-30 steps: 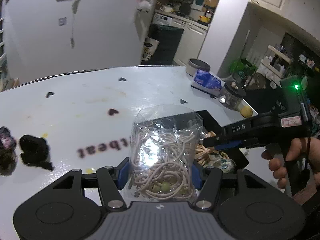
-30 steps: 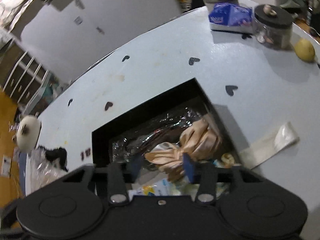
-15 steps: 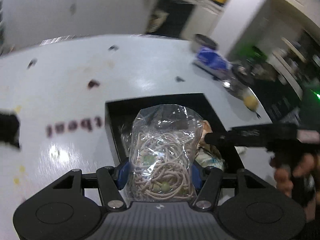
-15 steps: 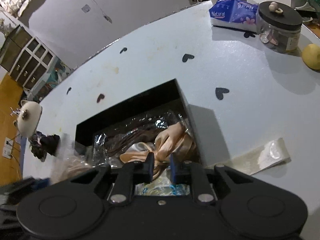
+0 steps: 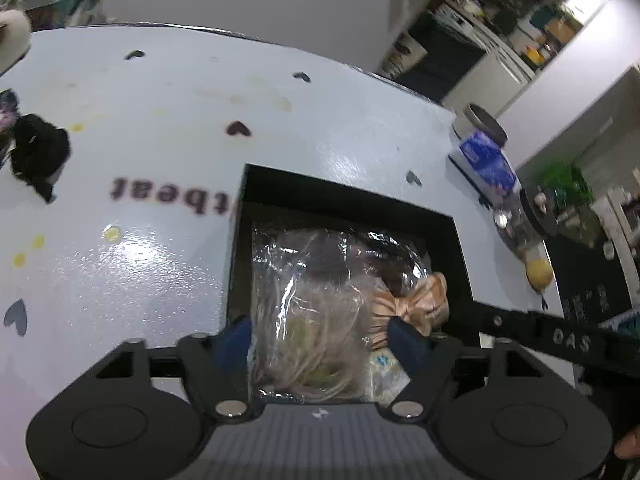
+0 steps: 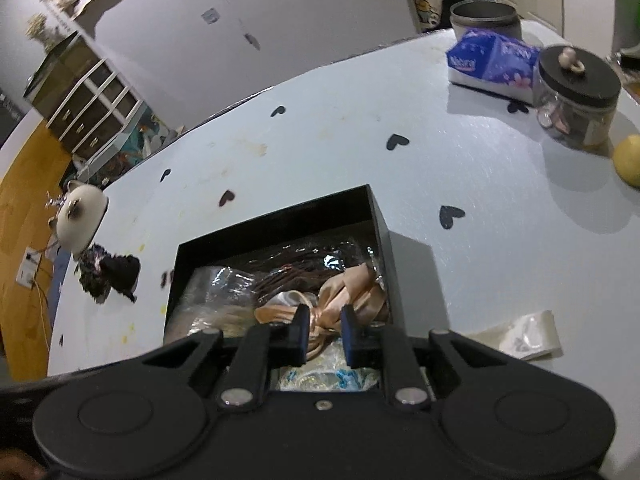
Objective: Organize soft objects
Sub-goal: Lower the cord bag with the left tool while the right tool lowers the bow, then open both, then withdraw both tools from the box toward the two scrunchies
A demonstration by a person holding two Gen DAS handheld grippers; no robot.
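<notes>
- A white table (image 5: 160,152) printed with small dark hearts holds an open black box (image 5: 348,204) near its front edge.
- The left gripper (image 5: 320,336) is poised over the box, its blue-padded jaws spread wide on either side of a clear bag (image 5: 316,320) of beige cords. The bag is blurred and seems to lie inside the box; whether the pads touch it cannot be told.
- The box also holds another crinkled clear bag with dark contents at the back, a peach satin bow (image 6: 344,296) on the right side, and a packet with blue print (image 6: 328,376) at the front.
- The right gripper (image 6: 324,336) reaches into the box from the right, its jaws drawn close and pinching the bow at its knot.
- On the table left of the box lies a black cloth bundle (image 5: 36,152), with a white rounded object (image 6: 80,216) just behind it.
- At the far right of the table stand a grey tin (image 6: 486,16), a blue tissue pack (image 6: 492,60), a glass jar (image 6: 576,96) with a black lid, and a lemon (image 6: 628,160).
- A white ribbon strip (image 6: 520,336) lies on the table just right of the box.
</notes>
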